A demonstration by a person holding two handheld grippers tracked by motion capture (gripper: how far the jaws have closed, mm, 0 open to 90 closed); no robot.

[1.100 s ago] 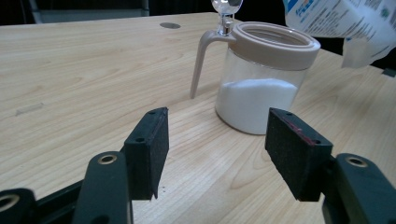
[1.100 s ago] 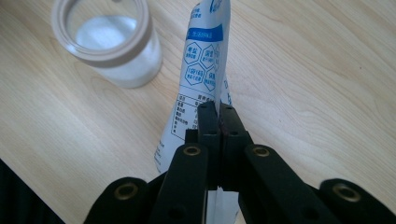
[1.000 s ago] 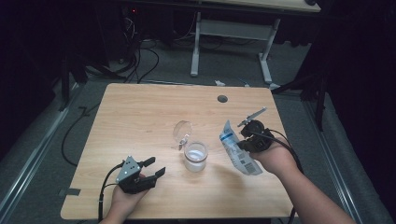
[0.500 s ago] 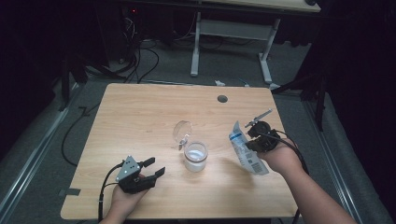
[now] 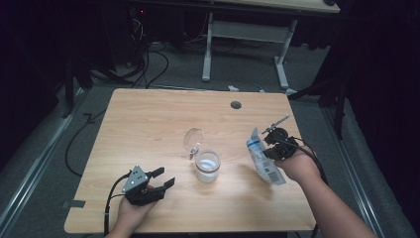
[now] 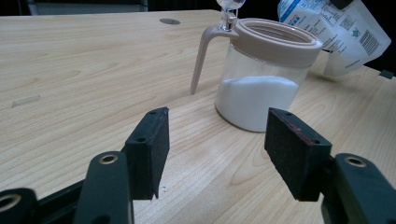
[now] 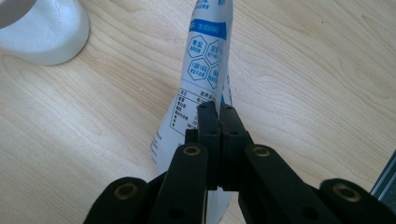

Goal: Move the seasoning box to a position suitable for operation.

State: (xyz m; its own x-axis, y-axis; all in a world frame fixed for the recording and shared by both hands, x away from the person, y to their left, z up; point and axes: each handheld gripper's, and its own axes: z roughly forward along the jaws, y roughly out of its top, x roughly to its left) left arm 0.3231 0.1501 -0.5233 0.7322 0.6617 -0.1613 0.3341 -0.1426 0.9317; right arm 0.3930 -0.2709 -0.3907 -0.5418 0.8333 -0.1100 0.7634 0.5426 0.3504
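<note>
The white-and-blue pouch (image 5: pixel 263 157) sits at the table's (image 5: pixel 148 119) right side, right of the glass jar (image 5: pixel 207 166) of white powder. Its long axis runs from near edge to far edge, one end toward the person and the other raised toward the far side. The right gripper (image 7: pixel 218 122) pinches its edge, jaws pressed together. The left gripper (image 6: pixel 219 140) rests near the front left, jaws spread wide, holding nothing.

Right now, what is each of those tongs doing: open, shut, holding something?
Left tongs: open, holding nothing, short of the jar.
Right tongs: shut on the white and blue pouch.
</note>
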